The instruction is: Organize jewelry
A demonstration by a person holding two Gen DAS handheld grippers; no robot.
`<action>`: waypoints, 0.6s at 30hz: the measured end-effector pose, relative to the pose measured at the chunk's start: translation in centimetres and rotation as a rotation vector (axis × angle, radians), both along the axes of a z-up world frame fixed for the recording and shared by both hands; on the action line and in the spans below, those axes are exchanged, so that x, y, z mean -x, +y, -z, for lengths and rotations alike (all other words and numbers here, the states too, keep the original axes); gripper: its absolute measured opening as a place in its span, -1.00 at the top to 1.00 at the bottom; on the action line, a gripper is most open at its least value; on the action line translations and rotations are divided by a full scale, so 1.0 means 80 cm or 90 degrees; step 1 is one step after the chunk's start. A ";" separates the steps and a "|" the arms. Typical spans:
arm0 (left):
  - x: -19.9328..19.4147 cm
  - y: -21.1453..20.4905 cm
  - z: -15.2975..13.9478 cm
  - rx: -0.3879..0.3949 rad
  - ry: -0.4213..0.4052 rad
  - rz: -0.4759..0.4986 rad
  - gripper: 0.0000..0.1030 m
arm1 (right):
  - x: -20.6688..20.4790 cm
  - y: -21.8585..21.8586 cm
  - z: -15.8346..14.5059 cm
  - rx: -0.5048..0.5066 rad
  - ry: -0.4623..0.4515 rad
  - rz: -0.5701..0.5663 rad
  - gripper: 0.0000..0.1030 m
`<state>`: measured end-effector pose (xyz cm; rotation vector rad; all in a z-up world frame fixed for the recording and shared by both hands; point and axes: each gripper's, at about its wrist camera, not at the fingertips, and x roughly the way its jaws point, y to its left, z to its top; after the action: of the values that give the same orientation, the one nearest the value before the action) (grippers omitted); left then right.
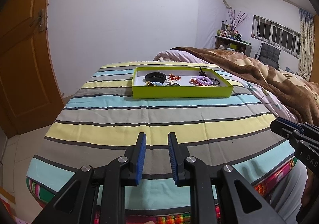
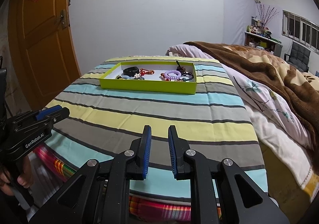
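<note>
1. Left gripper (image 1: pixel 156 140) – fingers spread, nothing between them; it hung over the near edge of the striped bed cover (image 1: pixel 139 112).
2. Right gripper (image 2: pixel 159 134) likewise – fingers apart, empty.
3. Jewelry lay in the green tray (image 1: pixel 182 92) at the cover's far end, well apart from both grippers.
4. Judged: purple coil band (image 1: pixel 203 80) light and springy – pinch across its ring; black band (image 1: pixel 155 77) stiffer; beaded pieces small, likely to slip or tangle.
</note>
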<state>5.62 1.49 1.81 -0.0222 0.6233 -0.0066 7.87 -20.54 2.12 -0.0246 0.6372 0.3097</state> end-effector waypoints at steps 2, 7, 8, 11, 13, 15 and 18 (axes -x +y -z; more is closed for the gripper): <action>0.000 0.000 0.000 0.000 0.000 0.001 0.58 | 0.000 0.000 0.000 0.002 0.000 0.000 0.66; 0.001 -0.003 0.001 -0.005 -0.001 0.003 0.58 | 0.000 0.001 0.000 0.000 0.001 0.000 0.66; 0.002 -0.003 0.001 -0.007 -0.001 0.004 0.58 | 0.000 0.001 0.000 0.000 0.002 0.000 0.66; 0.002 -0.004 0.001 -0.007 0.000 0.005 0.58 | 0.000 0.000 -0.001 0.001 0.000 0.000 0.66; 0.002 -0.004 0.001 -0.007 0.000 0.006 0.58 | 0.001 0.001 -0.001 0.000 0.000 -0.001 0.66; 0.002 -0.004 0.001 -0.008 0.000 0.005 0.58 | 0.001 0.001 -0.001 0.000 0.001 -0.001 0.66; 0.003 -0.005 0.001 -0.010 0.000 0.006 0.58 | 0.000 0.002 -0.001 0.001 0.001 -0.002 0.66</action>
<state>5.39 1.06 1.72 -0.0048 0.6242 -0.0110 7.85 -20.42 2.20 -0.0262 0.6393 0.3120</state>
